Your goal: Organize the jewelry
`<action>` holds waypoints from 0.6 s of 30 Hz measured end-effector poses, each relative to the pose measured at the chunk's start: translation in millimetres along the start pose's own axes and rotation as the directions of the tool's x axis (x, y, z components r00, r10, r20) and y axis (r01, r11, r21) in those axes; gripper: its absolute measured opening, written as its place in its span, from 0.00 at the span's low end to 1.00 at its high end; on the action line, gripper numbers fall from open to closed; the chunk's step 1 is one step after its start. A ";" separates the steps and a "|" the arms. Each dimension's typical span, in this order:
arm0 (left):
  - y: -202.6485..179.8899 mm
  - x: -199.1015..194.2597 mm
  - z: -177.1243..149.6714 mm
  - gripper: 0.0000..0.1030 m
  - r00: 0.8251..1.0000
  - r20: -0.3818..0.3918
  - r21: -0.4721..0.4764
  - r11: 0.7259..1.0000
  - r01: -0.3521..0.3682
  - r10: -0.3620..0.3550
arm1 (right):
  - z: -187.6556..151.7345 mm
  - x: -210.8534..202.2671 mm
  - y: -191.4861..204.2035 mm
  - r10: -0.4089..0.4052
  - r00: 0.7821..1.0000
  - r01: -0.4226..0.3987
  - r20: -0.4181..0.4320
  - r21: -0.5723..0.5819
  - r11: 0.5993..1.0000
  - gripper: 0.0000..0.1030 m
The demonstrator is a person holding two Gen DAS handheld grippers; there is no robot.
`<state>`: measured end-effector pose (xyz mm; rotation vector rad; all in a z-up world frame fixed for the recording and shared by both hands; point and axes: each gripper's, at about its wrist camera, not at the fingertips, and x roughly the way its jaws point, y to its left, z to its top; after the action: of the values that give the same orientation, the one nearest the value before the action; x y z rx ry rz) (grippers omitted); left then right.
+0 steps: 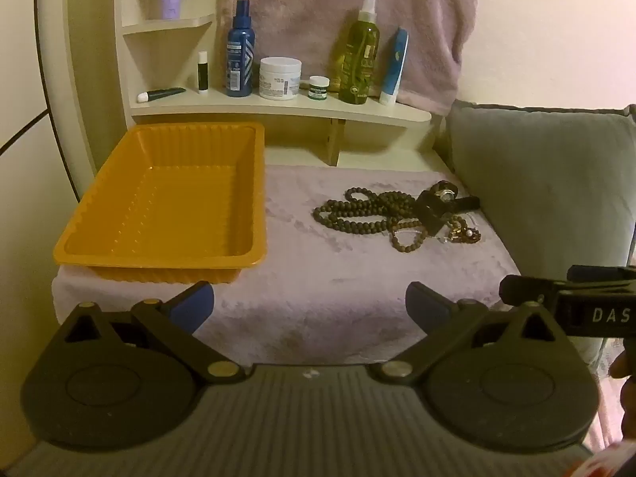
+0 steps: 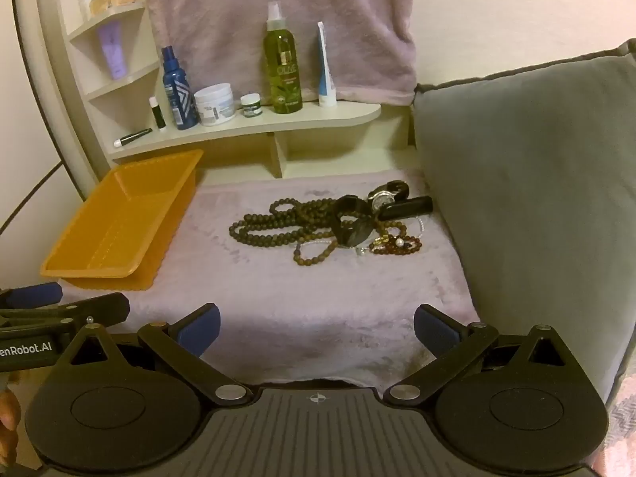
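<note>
On the left side of the soft lilac cloth (image 1: 318, 298) an orange tray (image 1: 167, 202) is placed, and nothing is seen inside it. Further to the right, well apart from the tray, the jewelry is found in one tangled heap: long strands of brown wooden beads (image 2: 270, 222), a black watch (image 2: 351, 222) laid over them, a second watch with a metal face (image 2: 383, 198), and a small amber bracelet with a pearl (image 2: 397, 244) at the right edge, near a grey cushion (image 2: 516, 198). The beads are judged to be light and loose, so they will hang and slide when lifted; a bunched part of the strand should be taken, not a single bead. The watch straps look stiffer and give a surer hold, and the black watch should probably be removed first, because it lies on the strands. The small bracelet seems delicate and could slip between the pads. The plush cloth is soft, so a low pinch may catch its pile. Both the left gripper (image 1: 310, 306) and the right gripper (image 2: 316, 326) are held with jaws spread wide and nothing between them, near the front edge of the cloth. Behind, a shelf (image 2: 278, 127) with bottles and jars is seen against a towel-covered wall.
</note>
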<state>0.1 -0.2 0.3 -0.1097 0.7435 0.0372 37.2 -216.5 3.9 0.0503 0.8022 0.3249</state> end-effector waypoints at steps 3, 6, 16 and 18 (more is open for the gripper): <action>-0.3 -0.8 -0.2 0.99 1.000 0.008 -0.006 1.000 0.007 -0.007 | -0.2 -0.9 0.7 0.002 1.000 -0.002 0.004 -0.001 1.000 1.00; -0.6 -1.9 -0.3 0.99 1.000 0.006 -0.011 1.000 0.014 -0.014 | 0.2 -1.6 1.1 0.006 1.000 -0.006 0.004 -0.003 1.000 1.00; 0.9 2.6 -0.7 0.99 1.000 0.003 -0.011 1.000 0.013 -0.013 | 3.3 -1.3 -0.8 0.001 1.000 -0.001 0.005 -0.005 1.000 1.00; 0.7 3.0 -1.3 0.99 1.000 0.003 -0.011 1.000 0.013 -0.012 | 0.8 -2.7 -0.5 -0.001 1.000 0.001 0.007 -0.001 1.000 1.00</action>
<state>1.3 0.3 -2.8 -0.1247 0.7395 0.0295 36.1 -217.8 6.2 0.0505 0.7951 0.3242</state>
